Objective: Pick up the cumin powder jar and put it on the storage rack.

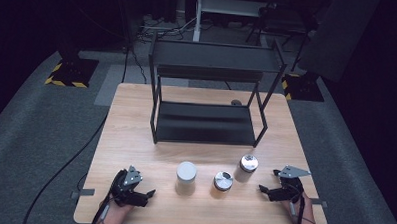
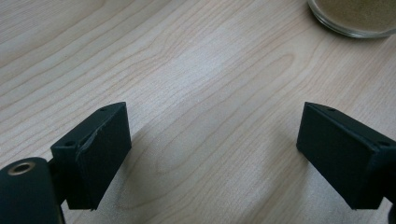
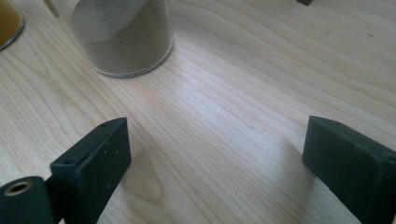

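Three jars [image 1: 186,177] stand in a row on the counter [image 1: 135,140], the right one [image 3: 123,37] holding brown powder. The left gripper [image 1: 146,194] and right gripper [image 1: 265,189] flank them, fingers wide and empty.

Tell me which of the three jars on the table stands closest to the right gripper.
The jar with the silver lid at the right end of the row, nearest the right gripper. The short middle jar and the tall white-topped jar stand farther left.

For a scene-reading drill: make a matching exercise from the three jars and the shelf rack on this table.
Things:
1. Tall jar with a flat white lid
2. Short jar with a shiny metal lid
3. Jar with a silver lid
4. Black metal two-tier shelf rack

Places:
A. Middle of the jar row
B. Far half of the table
C. Nearest the left gripper
D. Nearest the right gripper

Pairs: 1-C, 2-A, 3-D, 4-B
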`<move>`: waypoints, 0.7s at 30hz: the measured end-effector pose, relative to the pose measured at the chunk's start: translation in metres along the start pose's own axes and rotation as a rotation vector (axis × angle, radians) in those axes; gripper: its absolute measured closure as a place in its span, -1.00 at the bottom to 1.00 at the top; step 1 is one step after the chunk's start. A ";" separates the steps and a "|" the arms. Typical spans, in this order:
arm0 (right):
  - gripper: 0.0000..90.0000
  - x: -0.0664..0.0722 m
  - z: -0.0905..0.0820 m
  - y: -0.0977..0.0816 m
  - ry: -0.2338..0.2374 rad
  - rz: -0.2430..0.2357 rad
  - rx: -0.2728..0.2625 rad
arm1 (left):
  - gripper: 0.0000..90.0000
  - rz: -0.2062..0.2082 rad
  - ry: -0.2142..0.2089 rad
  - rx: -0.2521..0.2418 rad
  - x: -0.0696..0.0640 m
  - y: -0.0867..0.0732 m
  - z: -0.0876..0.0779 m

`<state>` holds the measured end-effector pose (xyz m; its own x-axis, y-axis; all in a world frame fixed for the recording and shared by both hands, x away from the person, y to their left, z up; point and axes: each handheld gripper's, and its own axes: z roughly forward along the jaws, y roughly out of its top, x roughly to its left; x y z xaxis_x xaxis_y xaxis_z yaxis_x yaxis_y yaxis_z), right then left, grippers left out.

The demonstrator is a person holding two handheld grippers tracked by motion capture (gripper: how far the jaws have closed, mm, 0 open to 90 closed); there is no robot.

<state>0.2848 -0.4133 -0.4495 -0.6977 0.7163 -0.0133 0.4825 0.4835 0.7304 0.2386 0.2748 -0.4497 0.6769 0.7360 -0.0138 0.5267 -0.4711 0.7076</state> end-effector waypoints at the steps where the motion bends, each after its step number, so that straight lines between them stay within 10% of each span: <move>1: -0.83 0.000 0.000 0.000 0.000 0.000 0.000 | -0.79 0.000 0.000 0.000 0.000 0.000 0.000; 15: -0.83 0.000 0.000 0.000 0.000 0.000 0.000 | -0.81 -0.018 0.015 0.001 -0.003 0.000 0.000; 21: -0.83 0.000 0.000 0.000 0.000 0.000 0.000 | -0.81 -0.034 0.025 -0.085 -0.007 -0.005 -0.011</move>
<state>0.2848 -0.4133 -0.4495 -0.6976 0.7163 -0.0132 0.4826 0.4835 0.7303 0.2254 0.2776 -0.4457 0.6455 0.7634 -0.0222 0.5030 -0.4032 0.7645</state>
